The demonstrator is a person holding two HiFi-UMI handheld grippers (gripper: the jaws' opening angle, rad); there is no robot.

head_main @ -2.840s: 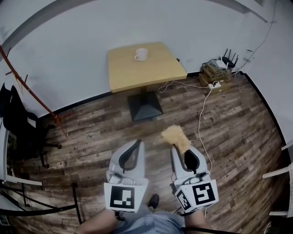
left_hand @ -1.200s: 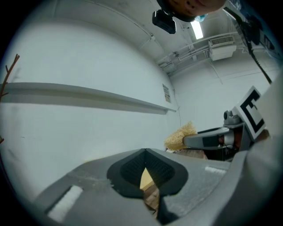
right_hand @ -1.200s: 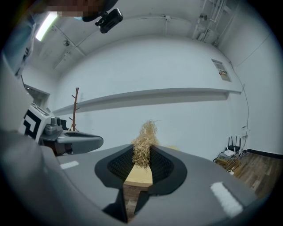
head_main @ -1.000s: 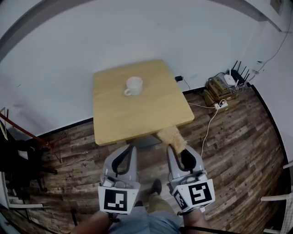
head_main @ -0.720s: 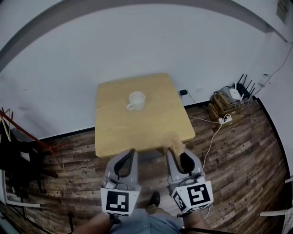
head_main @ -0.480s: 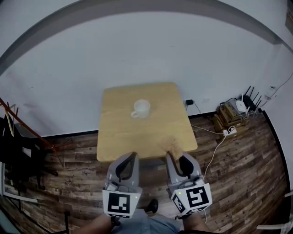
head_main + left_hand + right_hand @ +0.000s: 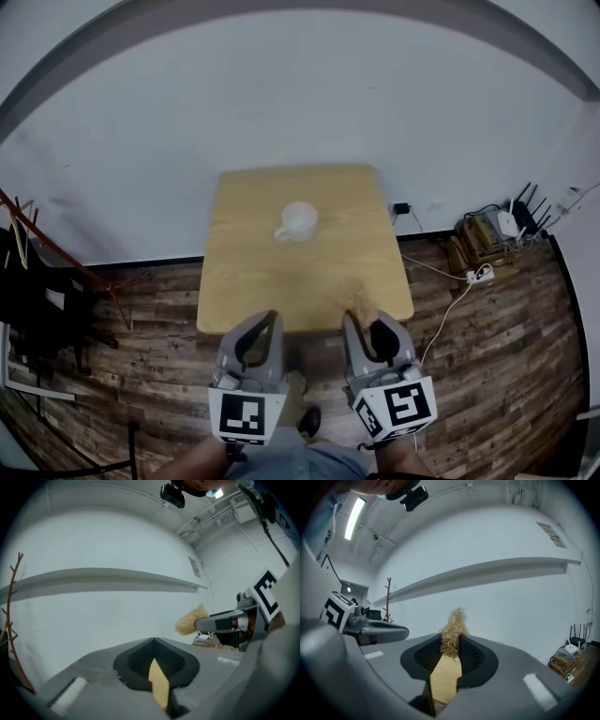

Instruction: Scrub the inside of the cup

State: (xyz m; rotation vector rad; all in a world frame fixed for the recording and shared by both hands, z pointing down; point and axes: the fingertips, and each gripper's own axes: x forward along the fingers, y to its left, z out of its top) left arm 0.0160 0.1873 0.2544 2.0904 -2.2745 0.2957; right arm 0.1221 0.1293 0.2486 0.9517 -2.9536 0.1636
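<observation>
Holding a tan fibrous scrubber (image 7: 453,630), the right claw (image 7: 364,319) is clenched on it, with the tuft poking past the tips close to the near edge of the surface (image 7: 253,291). Left claw (image 7: 269,319) is clenched on nothing. White cup (image 7: 298,220) stands upright in the far half of the surface, about midway between the left and right edges, handle toward the left, well apart from both claws. Cup looks rigid, smooth, probably ceramic, so it may slide or tip under scrubbing. Best braced at the handle or outer wall with the left claw. Scrubber looks soft and light and should squash inside.
</observation>
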